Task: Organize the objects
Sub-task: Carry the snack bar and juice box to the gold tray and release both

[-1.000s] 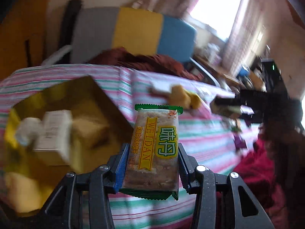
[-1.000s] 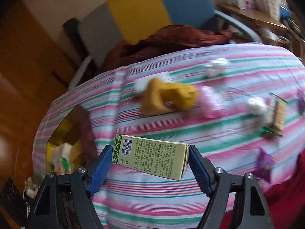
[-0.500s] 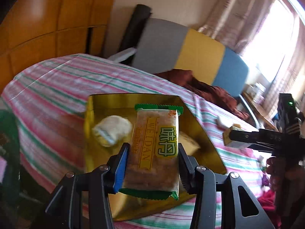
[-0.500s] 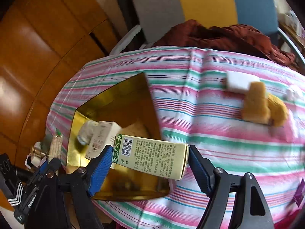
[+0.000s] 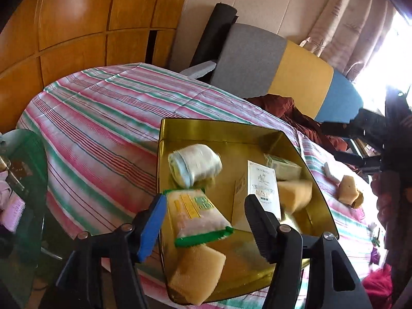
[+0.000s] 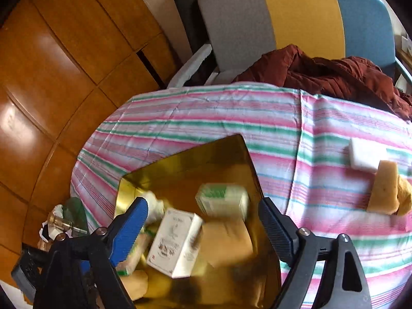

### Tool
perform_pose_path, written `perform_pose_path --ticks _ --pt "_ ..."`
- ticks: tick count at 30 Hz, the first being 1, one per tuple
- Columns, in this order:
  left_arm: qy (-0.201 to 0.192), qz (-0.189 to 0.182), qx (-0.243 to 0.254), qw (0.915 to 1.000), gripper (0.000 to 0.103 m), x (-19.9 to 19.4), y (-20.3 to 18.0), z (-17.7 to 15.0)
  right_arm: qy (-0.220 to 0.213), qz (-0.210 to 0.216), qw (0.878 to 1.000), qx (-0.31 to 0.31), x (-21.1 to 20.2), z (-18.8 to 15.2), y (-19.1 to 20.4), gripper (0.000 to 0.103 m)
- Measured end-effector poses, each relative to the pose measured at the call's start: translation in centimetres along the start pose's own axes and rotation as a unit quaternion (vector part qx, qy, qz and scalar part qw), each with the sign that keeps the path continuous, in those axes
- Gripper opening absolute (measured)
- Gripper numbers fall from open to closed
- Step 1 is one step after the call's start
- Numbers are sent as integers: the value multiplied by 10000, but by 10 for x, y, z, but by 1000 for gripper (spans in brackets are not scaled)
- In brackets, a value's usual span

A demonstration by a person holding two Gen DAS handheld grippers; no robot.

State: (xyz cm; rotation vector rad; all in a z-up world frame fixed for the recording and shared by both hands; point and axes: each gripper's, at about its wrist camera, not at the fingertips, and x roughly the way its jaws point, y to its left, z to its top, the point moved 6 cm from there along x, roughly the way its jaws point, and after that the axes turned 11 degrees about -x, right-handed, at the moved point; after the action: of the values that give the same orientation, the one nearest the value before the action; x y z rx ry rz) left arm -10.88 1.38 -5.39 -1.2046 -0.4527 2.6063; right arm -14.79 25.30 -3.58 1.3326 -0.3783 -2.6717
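A gold tray (image 5: 180, 126) (image 6: 195, 154) sits on the striped tablecloth. My left gripper (image 5: 203, 216) is open above its near end; the green-edged cracker packet (image 5: 195, 213) lies loose between the jaws, tilted, over a yellow sponge (image 5: 195, 275). My right gripper (image 6: 203, 221) is open over the tray; the green box (image 6: 221, 200) is blurred below it, free of the jaws. A white box (image 5: 262, 185) (image 6: 175, 242), a rolled white packet (image 5: 195, 164) and another sponge (image 5: 296, 193) (image 6: 224, 242) lie in the tray.
On the cloth to the right lie a yellow sponge (image 6: 386, 188) (image 5: 347, 189) and a white block (image 6: 365, 157). A grey, yellow and blue chair (image 6: 296, 15) with a dark red cloth (image 6: 322, 69) stands behind. A green glass side table (image 5: 23, 170) is at the left.
Both grippers moved over the gold tray and opened. The left let go of the cracker packet and the right let go of the green box; both are dropping into the tray.
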Motion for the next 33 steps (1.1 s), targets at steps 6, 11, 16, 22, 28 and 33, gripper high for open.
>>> perform_pose_path --ticks 6,11,16,22,28,33 --pt "-142 -6 234 9996 69 -11 -13 -5 198 -72 9998 40 -5 -36 -8 89" --pt "-226 20 550 9982 71 -19 -28 -14 192 -305 9993 -27 -18 -65 -15 89" --pt "-219 36 740 9970 72 -25 -41 -24 99 -555 9981 -259 -31 -82 -16 89" --pt "-249 41 1014 9945 73 -32 -55 -36 -25 -857 9947 -573 -47 -95 -14 90" --pt "-284 10 1254 9917 73 -38 -71 -44 -57 -976 9938 -526 -55 -107 -23 90" --pt "-424 37 1544 9871 73 -44 -86 -49 -88 -1066 9939 -286 -64 -116 -41 90"
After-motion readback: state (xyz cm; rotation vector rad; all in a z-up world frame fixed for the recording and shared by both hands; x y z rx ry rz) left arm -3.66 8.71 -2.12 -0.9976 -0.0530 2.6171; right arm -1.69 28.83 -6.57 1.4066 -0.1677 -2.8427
